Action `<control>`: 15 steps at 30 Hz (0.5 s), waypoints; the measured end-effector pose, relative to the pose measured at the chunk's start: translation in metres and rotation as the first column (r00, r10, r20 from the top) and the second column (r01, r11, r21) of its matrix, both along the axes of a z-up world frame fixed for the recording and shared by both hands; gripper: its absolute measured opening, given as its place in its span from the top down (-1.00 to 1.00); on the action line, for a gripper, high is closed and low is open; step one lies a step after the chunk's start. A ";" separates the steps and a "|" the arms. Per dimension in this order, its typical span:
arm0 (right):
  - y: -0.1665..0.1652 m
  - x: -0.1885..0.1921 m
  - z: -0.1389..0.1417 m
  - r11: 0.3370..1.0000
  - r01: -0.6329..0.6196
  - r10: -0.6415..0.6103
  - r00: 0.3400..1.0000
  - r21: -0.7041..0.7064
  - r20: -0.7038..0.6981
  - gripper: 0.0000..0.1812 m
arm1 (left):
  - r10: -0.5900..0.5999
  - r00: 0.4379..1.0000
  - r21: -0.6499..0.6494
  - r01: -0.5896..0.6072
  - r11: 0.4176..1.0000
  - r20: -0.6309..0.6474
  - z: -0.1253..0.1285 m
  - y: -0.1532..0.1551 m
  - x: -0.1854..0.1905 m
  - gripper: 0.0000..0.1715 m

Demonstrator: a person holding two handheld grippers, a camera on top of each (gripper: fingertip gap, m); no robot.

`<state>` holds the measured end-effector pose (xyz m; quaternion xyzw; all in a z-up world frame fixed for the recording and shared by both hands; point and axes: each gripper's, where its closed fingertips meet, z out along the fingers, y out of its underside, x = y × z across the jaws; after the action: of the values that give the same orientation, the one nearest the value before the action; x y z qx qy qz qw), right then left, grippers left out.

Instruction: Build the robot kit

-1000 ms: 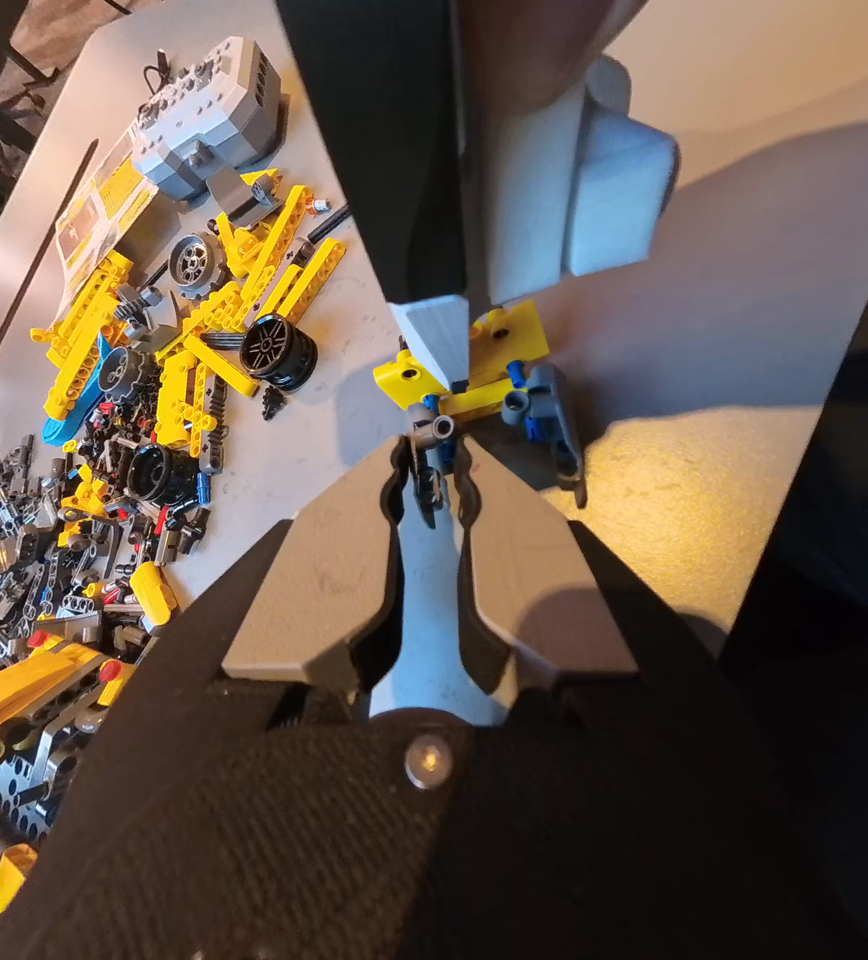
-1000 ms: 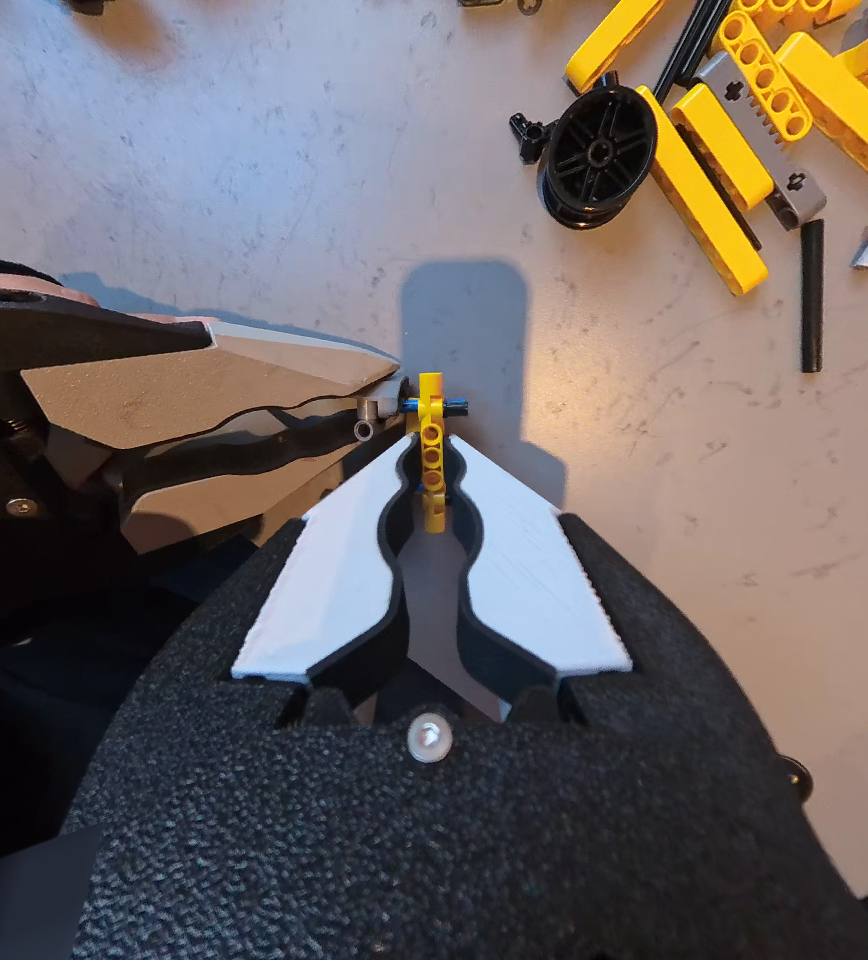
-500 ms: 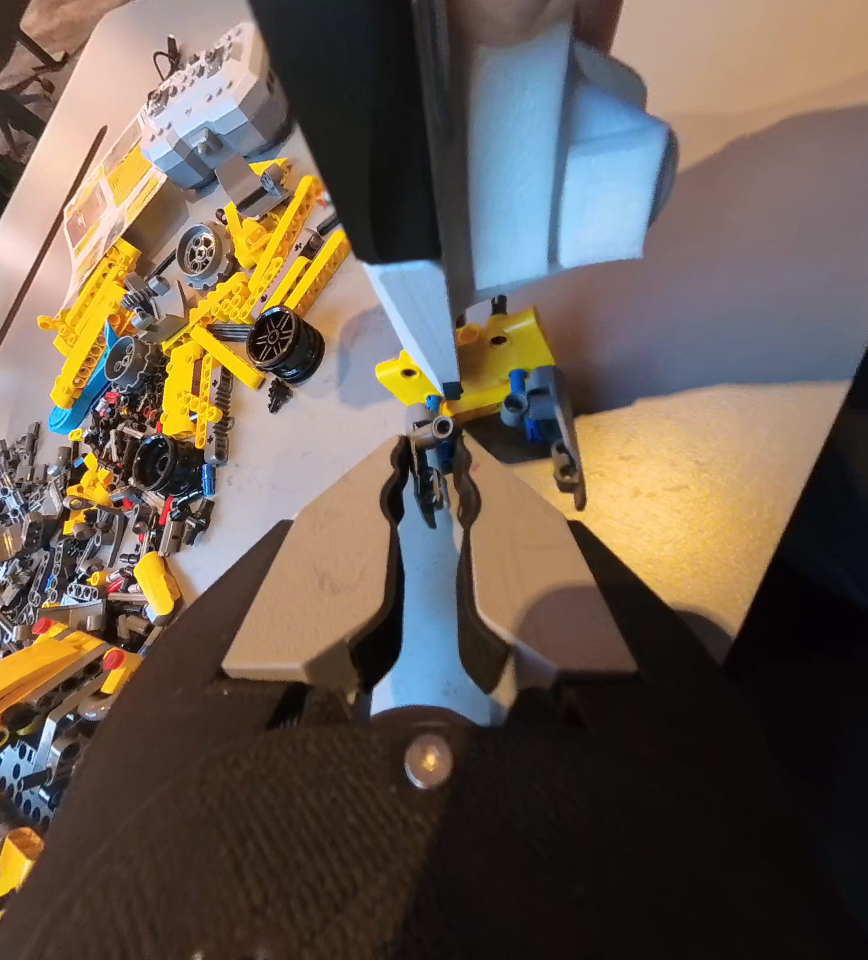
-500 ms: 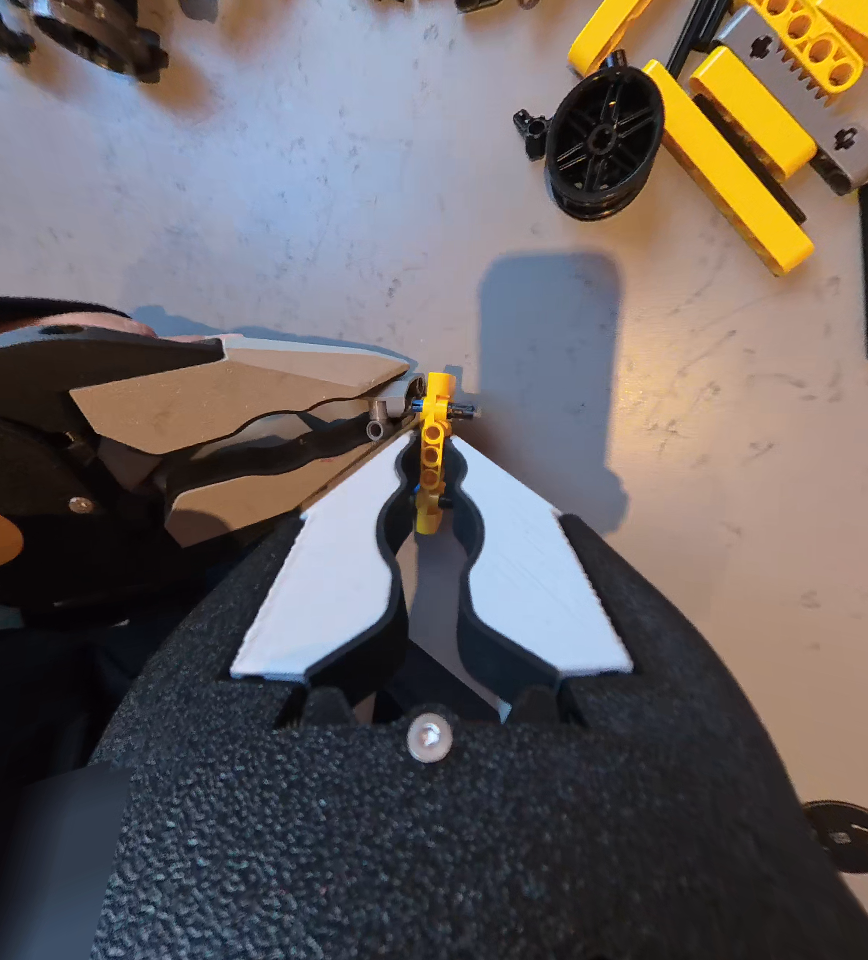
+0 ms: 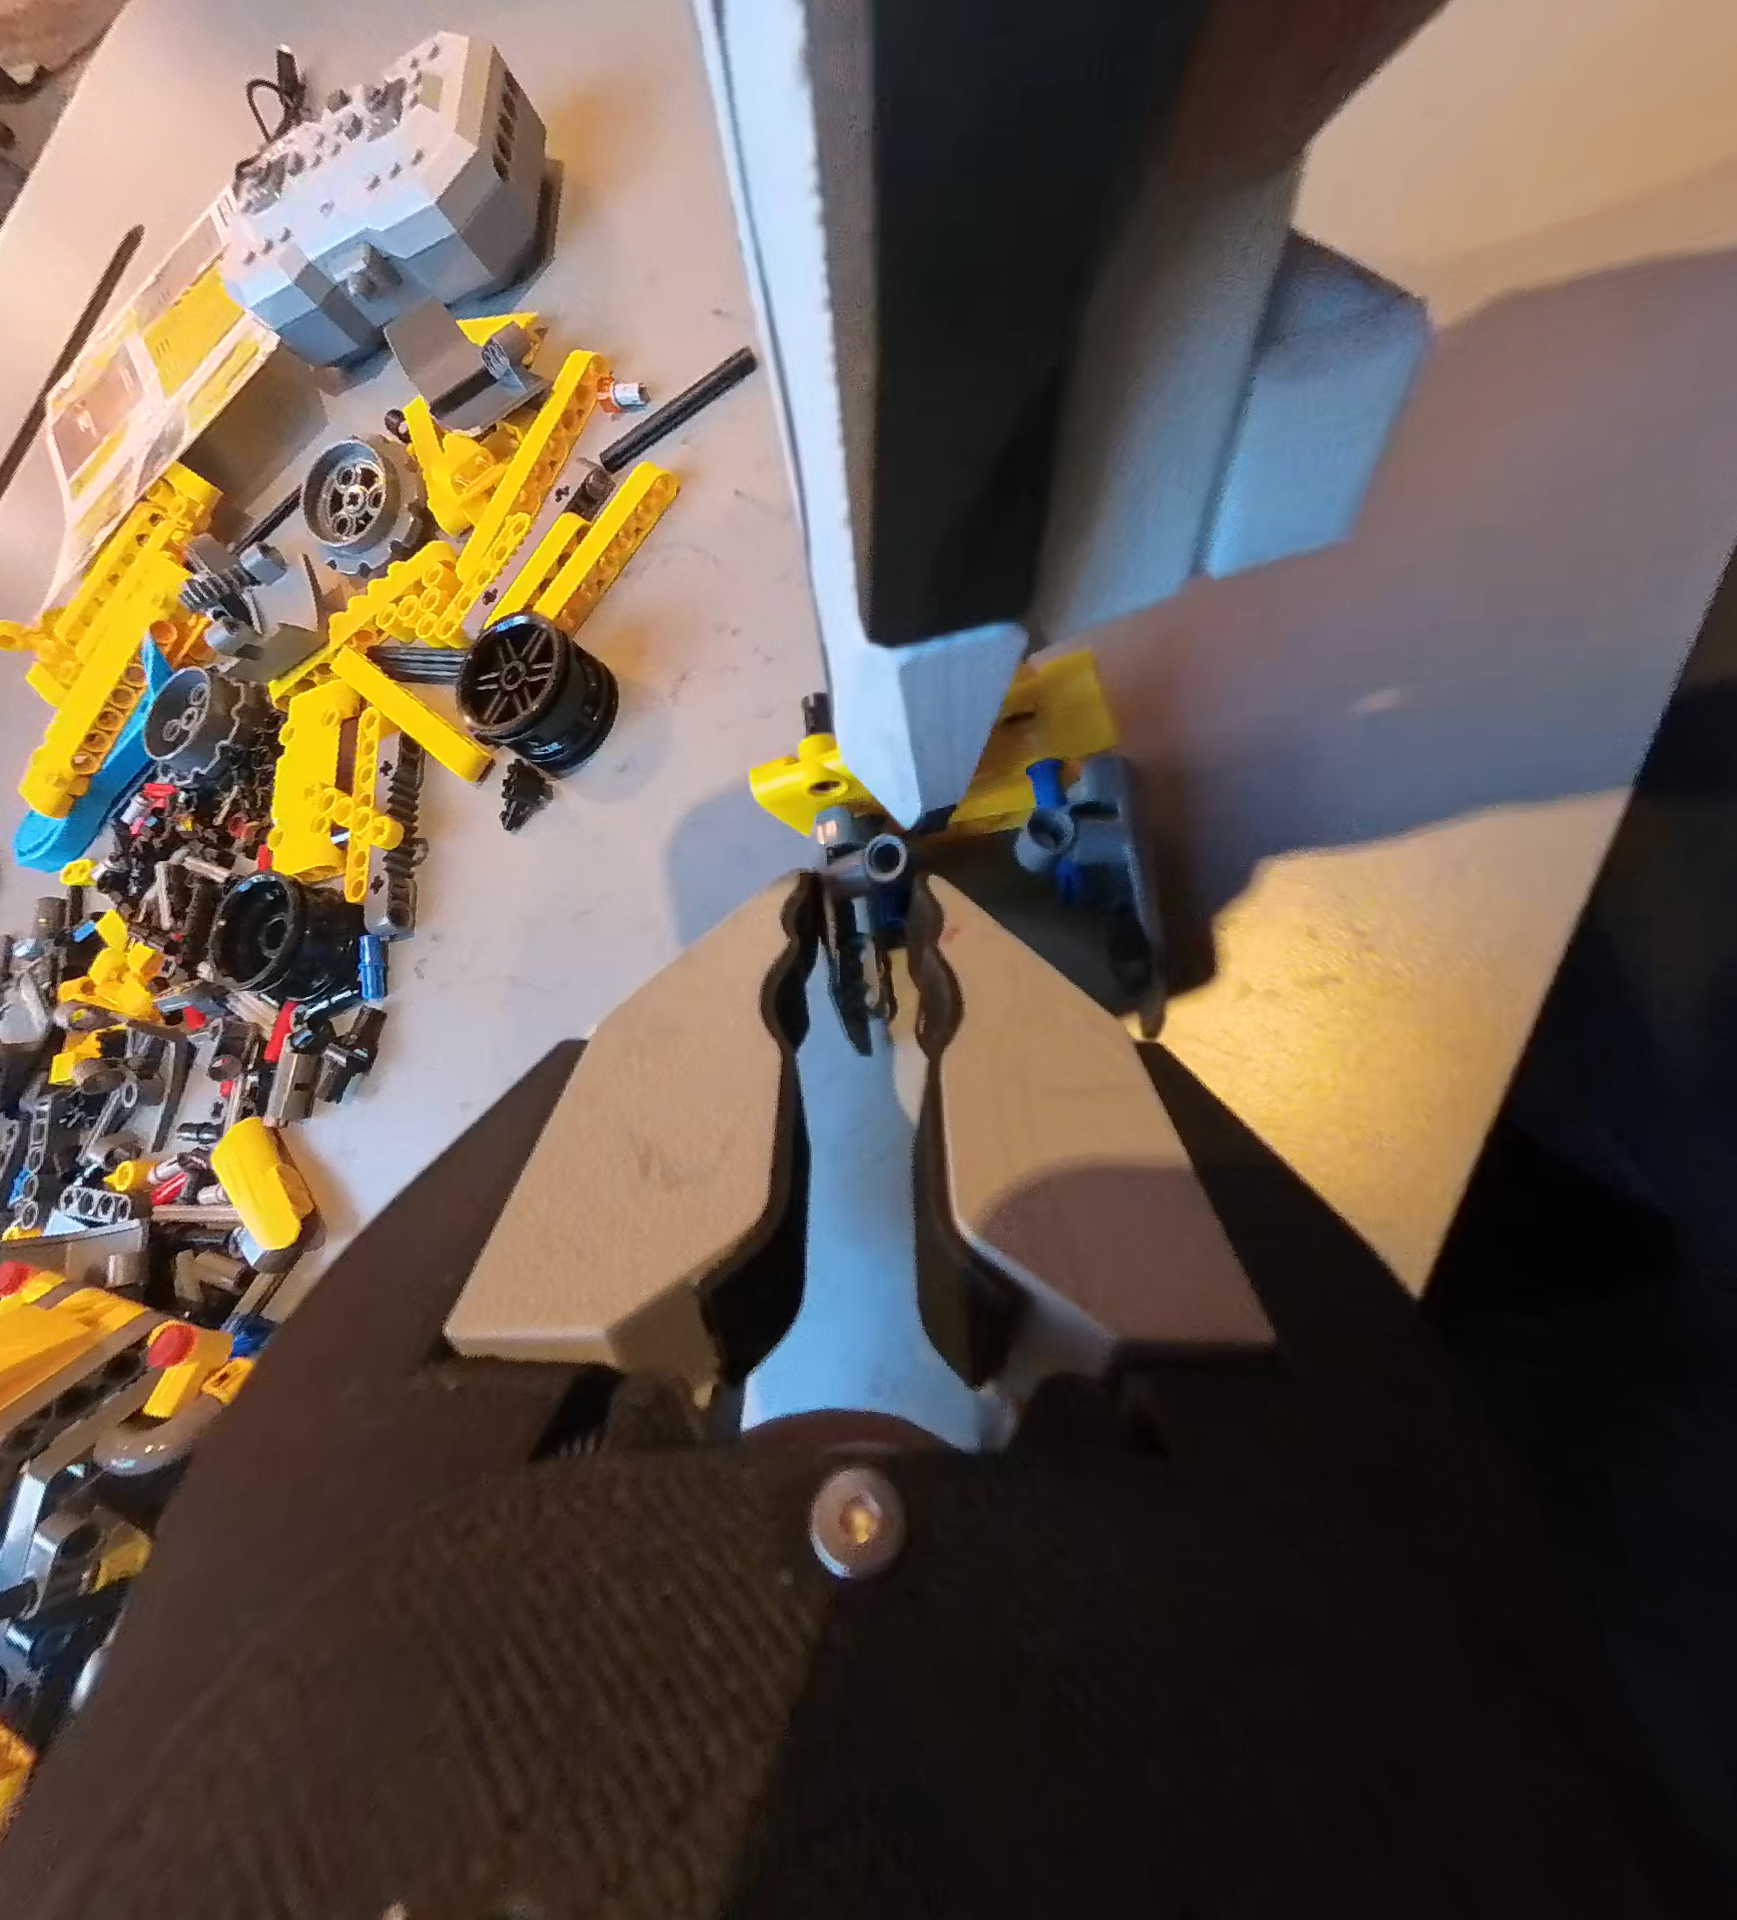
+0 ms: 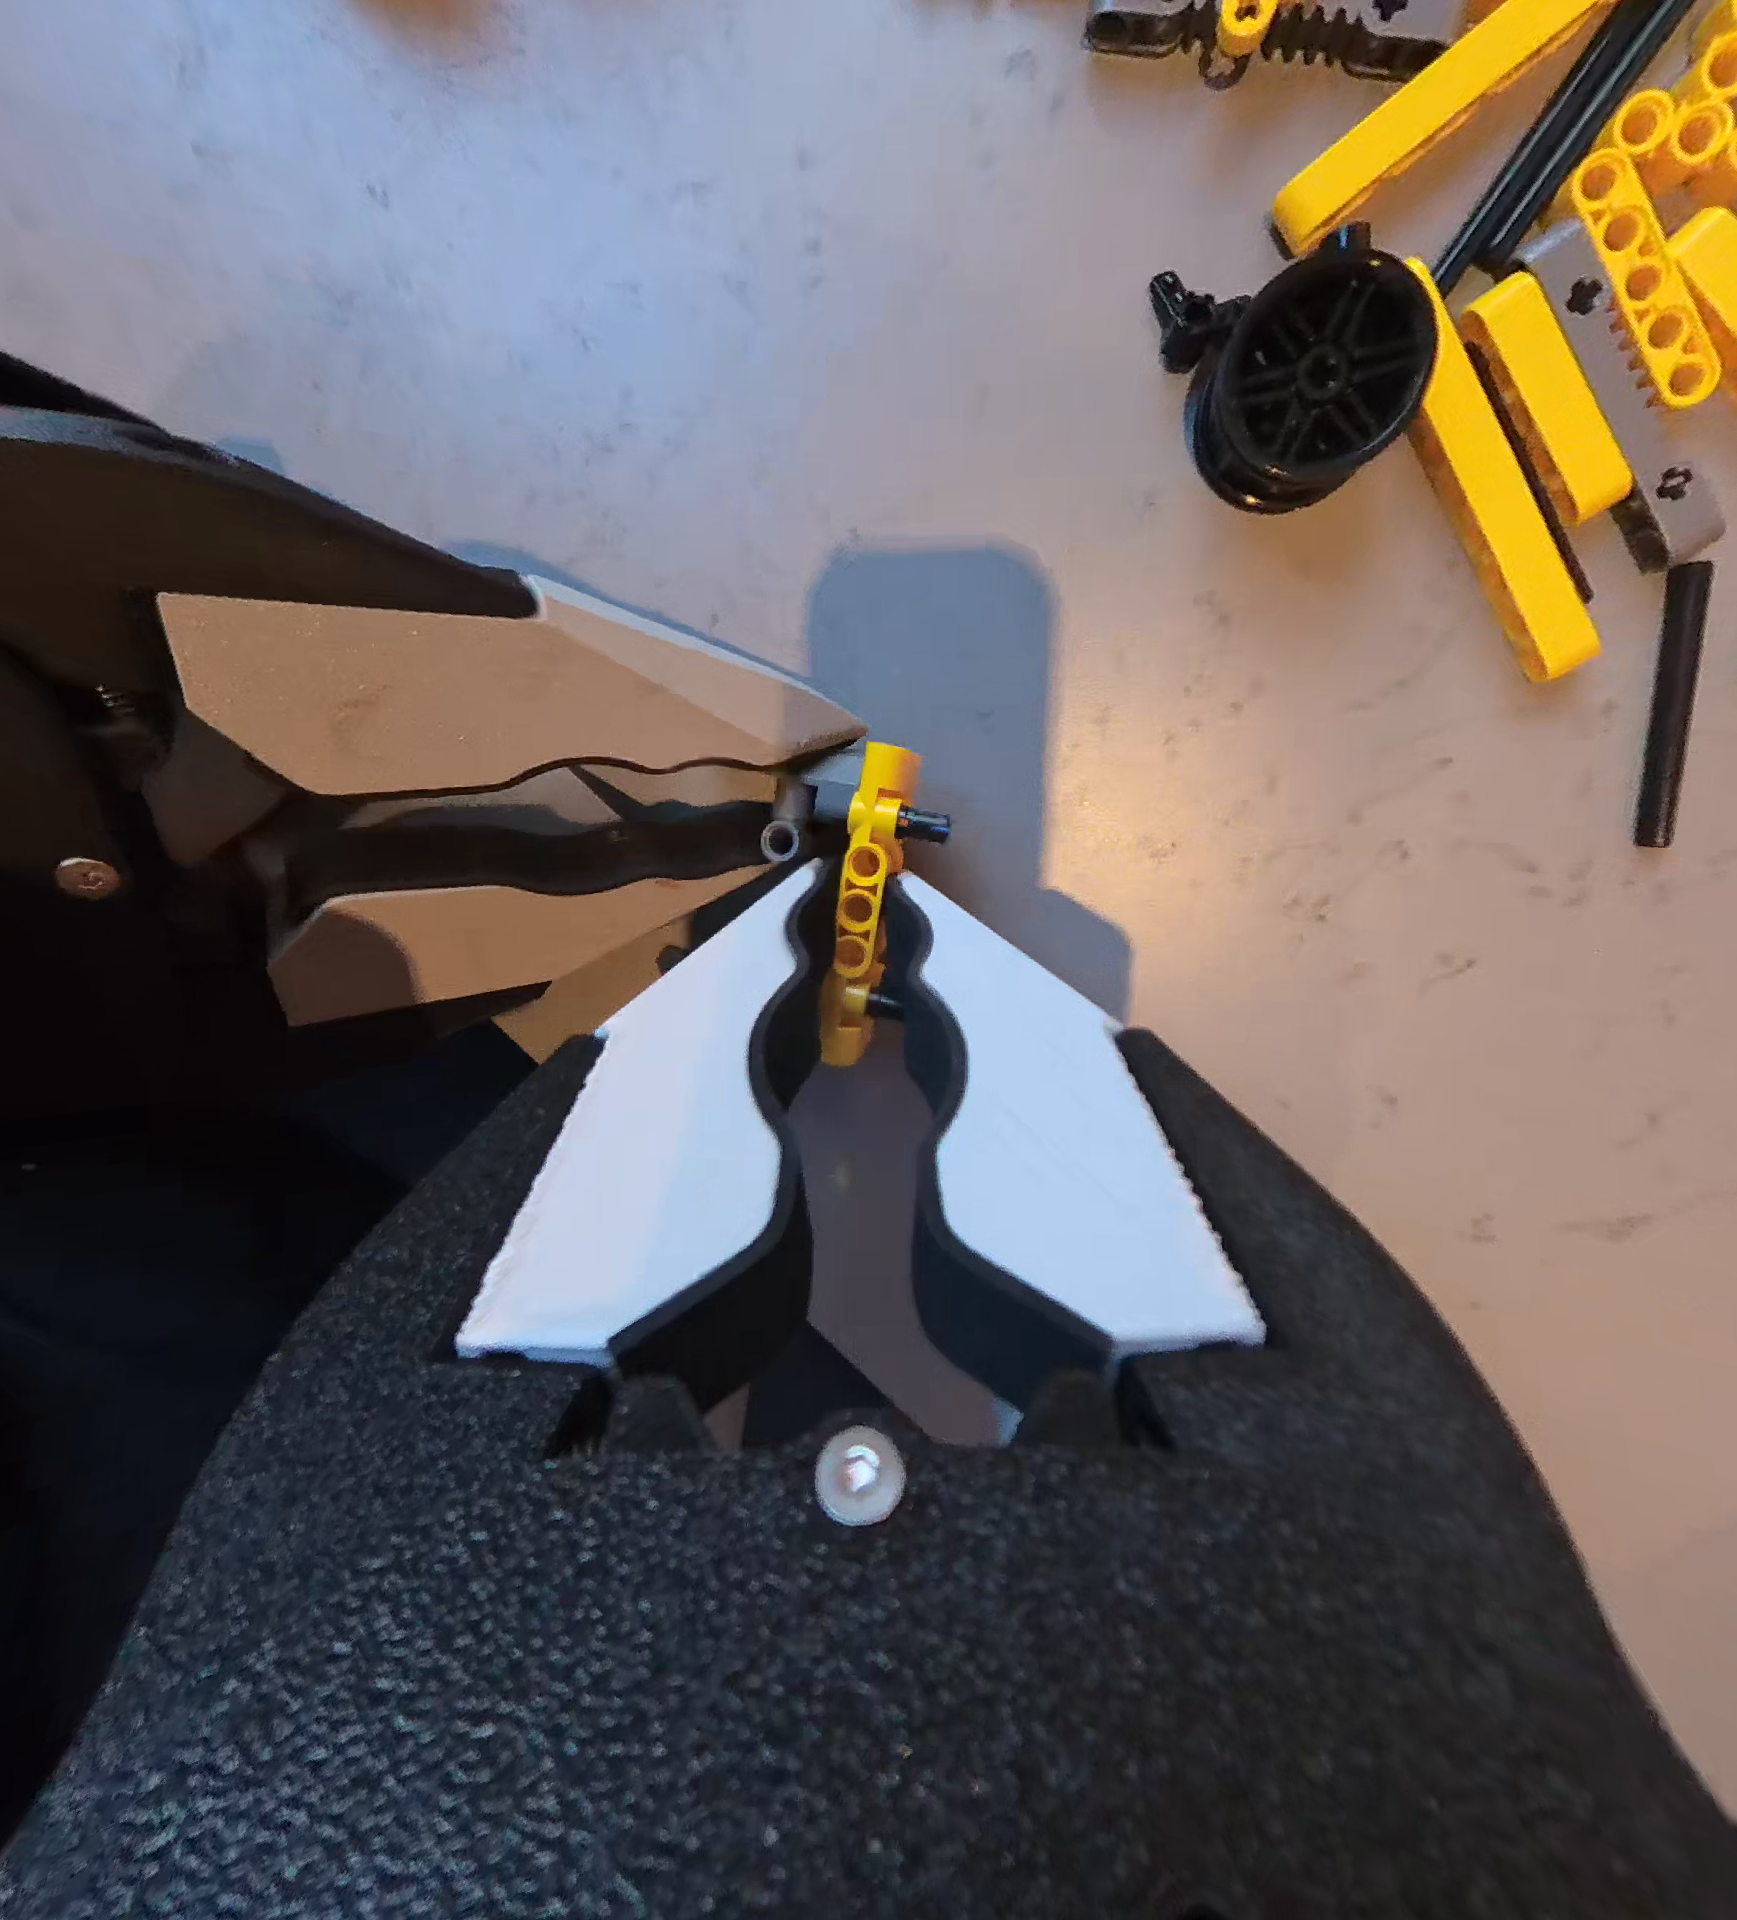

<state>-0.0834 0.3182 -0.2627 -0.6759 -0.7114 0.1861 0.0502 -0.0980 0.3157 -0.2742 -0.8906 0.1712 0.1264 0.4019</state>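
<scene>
The right gripper [image 6: 859, 883] has its white fingers [image 6: 682, 1101] closed almost fully on a yellow perforated beam [image 6: 856, 925], which stands edge-on between the tips and pokes out beyond them. A black pin [image 6: 921, 824] sticks through the beam's far end. From the side, the left gripper [image 5: 864, 894] meets it tip to tip: its grey fingers [image 5: 656, 1122] are pinched on a small grey connector [image 5: 869, 857] that touches the beam's upper end. Dark toothed and blue bits sit in the narrow slot between those fingers; what exactly they are cannot be told.

Both grippers hang above a pale, scuffed table [image 6: 635, 312]. Under them the surface is bare, and in the right wrist view open room runs up and to the left. To the right of that view lie a black spoked wheel [image 6: 1311, 384], yellow beams [image 6: 1498, 499], a grey toothed rack [image 6: 1622, 395] and a black axle [image 6: 1669, 707]. In the left wrist view the parts heap [image 5: 220, 831] crowds the table's left side, with a grey motor block [image 5: 386, 208] at the far end. The table's near edge [image 5: 1529, 1039] runs close on the right.
</scene>
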 end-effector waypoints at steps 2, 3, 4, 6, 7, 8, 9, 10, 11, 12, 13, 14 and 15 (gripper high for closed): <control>0.001 0.000 0.000 0.997 0.036 -0.036 0.999 -0.064 -0.009 0.91 | 0.000 1.000 0.004 0.000 1.000 -0.006 0.000 0.001 0.000 0.83; 0.001 0.001 0.000 0.994 0.048 -0.048 0.999 -0.094 -0.005 0.91 | -0.008 1.000 0.006 0.008 1.000 -0.007 0.000 0.001 0.001 0.83; 0.002 0.002 0.000 0.993 0.044 -0.046 0.999 -0.107 -0.011 0.90 | -0.013 1.000 0.008 0.013 1.000 -0.010 0.000 0.002 0.002 0.83; 0.002 0.002 0.002 0.992 0.039 -0.043 0.998 -0.118 -0.035 0.89 | -0.014 1.000 0.010 0.014 1.000 -0.018 0.000 0.002 0.002 0.82; 0.002 0.002 0.005 0.991 0.039 -0.045 0.998 -0.129 -0.047 0.89 | -0.014 1.000 0.010 0.014 1.000 -0.014 0.000 0.002 0.002 0.82; 0.004 0.002 0.008 0.989 0.041 -0.051 0.997 -0.139 -0.065 0.88 | -0.016 1.000 0.010 0.016 1.000 -0.010 0.000 0.002 0.002 0.82; 0.008 0.001 0.013 0.988 0.047 -0.061 0.994 -0.144 -0.090 0.84 | -0.020 1.000 0.010 0.020 1.000 -0.010 0.000 0.002 0.002 0.82; 0.013 0.001 0.018 0.988 0.055 -0.071 0.991 -0.146 -0.109 0.84 | -0.026 1.000 0.011 0.026 1.000 -0.011 0.000 0.002 0.002 0.82; 0.017 0.002 0.021 0.987 0.057 -0.075 0.990 -0.148 -0.118 0.84 | -0.029 1.000 0.011 0.029 1.000 -0.005 0.000 0.002 0.002 0.82; 0.019 0.005 0.023 0.987 0.055 -0.074 0.990 -0.150 -0.121 0.84 | -0.030 1.000 0.010 0.030 0.999 0.002 0.001 0.002 0.002 0.82; 0.021 0.008 0.024 0.988 0.051 -0.070 0.990 -0.149 -0.124 0.84 | -0.036 0.999 0.009 0.036 0.999 0.008 0.001 0.003 0.002 0.82; 0.020 0.011 0.023 0.988 0.039 -0.058 0.990 -0.147 -0.127 0.82 | -0.044 0.999 0.006 0.044 0.999 0.021 0.001 0.002 0.003 0.81; 0.017 0.015 0.022 0.988 0.018 -0.038 0.991 -0.153 -0.128 0.80 | -0.051 0.998 0.002 0.051 0.999 0.046 0.001 0.002 0.004 0.81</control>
<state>-0.0687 0.3356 -0.2406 -0.6741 -0.6808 0.2826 0.0478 -0.0936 0.3179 -0.2733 -0.8885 0.1844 0.0955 0.4092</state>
